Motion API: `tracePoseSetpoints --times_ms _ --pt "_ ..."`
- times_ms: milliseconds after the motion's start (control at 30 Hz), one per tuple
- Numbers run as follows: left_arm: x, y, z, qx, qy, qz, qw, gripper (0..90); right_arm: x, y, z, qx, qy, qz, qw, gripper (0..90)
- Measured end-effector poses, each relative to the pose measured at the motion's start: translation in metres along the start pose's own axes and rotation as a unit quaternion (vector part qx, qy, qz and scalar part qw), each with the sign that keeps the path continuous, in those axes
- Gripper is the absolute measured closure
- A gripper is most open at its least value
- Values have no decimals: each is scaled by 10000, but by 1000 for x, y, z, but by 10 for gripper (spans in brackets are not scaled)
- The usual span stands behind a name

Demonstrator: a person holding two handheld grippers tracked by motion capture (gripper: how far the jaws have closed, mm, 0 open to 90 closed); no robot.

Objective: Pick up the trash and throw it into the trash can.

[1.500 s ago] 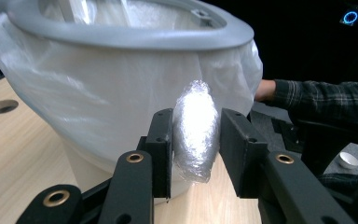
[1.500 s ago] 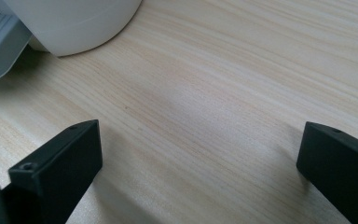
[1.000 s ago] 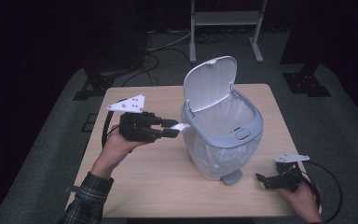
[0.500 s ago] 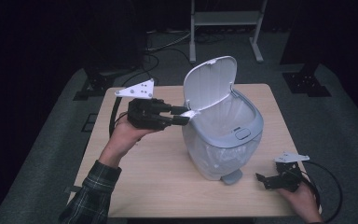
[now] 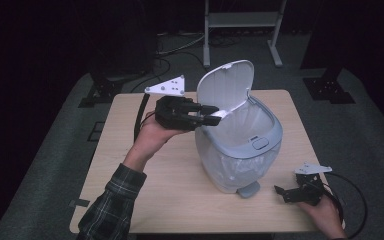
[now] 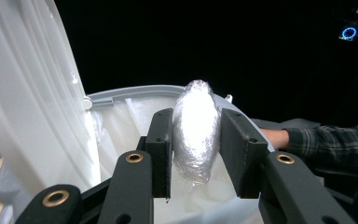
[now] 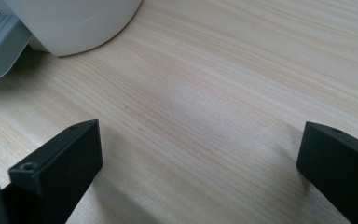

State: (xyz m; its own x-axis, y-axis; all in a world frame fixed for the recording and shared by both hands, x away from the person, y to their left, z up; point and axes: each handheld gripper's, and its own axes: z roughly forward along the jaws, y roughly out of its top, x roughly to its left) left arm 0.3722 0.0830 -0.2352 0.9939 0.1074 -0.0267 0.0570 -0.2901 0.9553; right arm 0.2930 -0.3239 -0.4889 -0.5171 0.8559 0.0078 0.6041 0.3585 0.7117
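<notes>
two black jaws of the left gripper (image 6: 196, 154) were clamped on a foil-wrapped bundle (image 6: 196, 130), held above the open bin (image 5: 240, 145) at its rim. letting go looked best once farther over the liner (image 6: 121, 135). the right gripper (image 5: 300, 192) rested wide open on the table (image 5: 145, 200).

We see the bin's (image 5: 240, 150) mouth open from above, yet its raised lid (image 5: 225, 90) stands as a wall at the far left rim, just beside the left gripper (image 5: 215, 114), whose jaws are closed on a foil-wrapped lump (image 6: 195, 130) over the liner. The counter (image 5: 145, 200) lies bare to the left and near side of the bin. At the near right, the bin's pedal (image 5: 249, 190) juts toward the right gripper (image 5: 285, 192), with bare wood between its wide-apart jaws.
</notes>
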Motion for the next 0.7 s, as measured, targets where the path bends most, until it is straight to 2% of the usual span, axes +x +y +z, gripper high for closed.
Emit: tracePoseSetpoints --times_ms 300,400,500,700 --pt "2 9 23 27 -39 56 10000 646 0 0 0 -1 -1 0 10000 0" --pt "3 9 26 47 -36 49 10000 585 0 0 0 0 6 -12 10000 0" --pt "3 7 24 108 -22 61 9999 574 -1 0 0 2 16 -16 10000 0" --pt "1 -1 7 95 65 44 9999 662 0 0 0 1 11 -12 10000 0"
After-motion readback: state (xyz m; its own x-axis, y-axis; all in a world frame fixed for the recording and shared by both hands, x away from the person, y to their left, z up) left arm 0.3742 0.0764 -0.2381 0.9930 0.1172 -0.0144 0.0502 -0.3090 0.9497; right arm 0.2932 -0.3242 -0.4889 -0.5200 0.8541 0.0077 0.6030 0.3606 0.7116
